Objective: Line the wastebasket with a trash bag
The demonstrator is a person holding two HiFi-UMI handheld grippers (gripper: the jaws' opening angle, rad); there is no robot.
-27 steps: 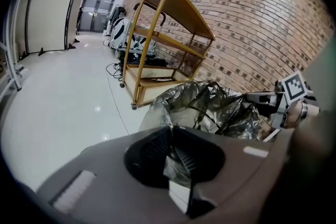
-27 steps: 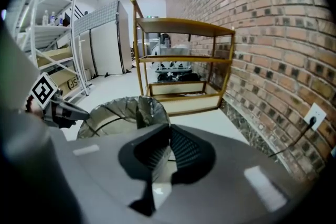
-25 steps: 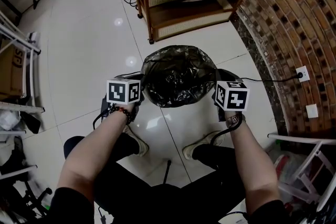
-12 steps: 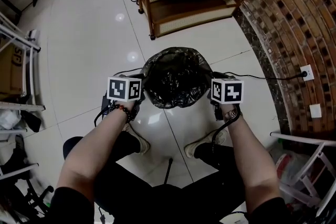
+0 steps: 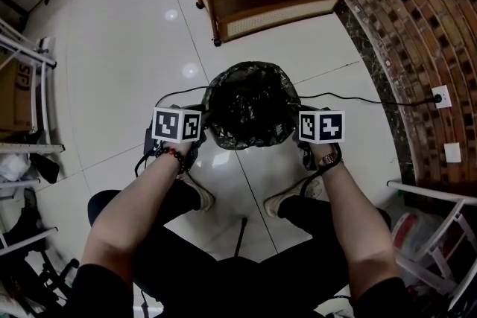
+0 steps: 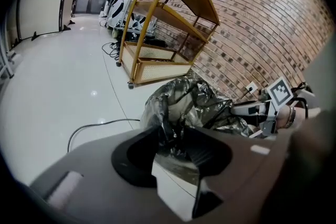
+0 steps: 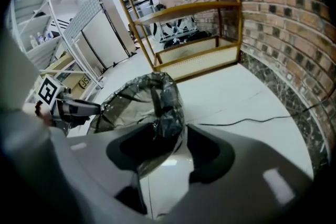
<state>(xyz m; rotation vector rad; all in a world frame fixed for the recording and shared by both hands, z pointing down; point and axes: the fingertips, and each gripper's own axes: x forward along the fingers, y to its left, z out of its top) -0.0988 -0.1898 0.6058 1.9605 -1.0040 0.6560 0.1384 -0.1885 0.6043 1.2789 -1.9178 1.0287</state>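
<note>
Two grippers flank a black crinkled plastic trash bag [image 5: 250, 104].
On left gripper [image 6: 176, 147] and right gripper [image 7: 168, 149] the jaws have just been opening and stand apart, bag rim between them.

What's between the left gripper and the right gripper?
Head view: the wastebasket under its trash bag. Left gripper and right gripper have just been opening their jaws, bag film between them.

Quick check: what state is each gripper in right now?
Left gripper: open, jaws have just been opening, trash bag edge between them, not pinched.
Right gripper: open, jaws have just been opening, trash bag edge between them, not pinched.
</note>
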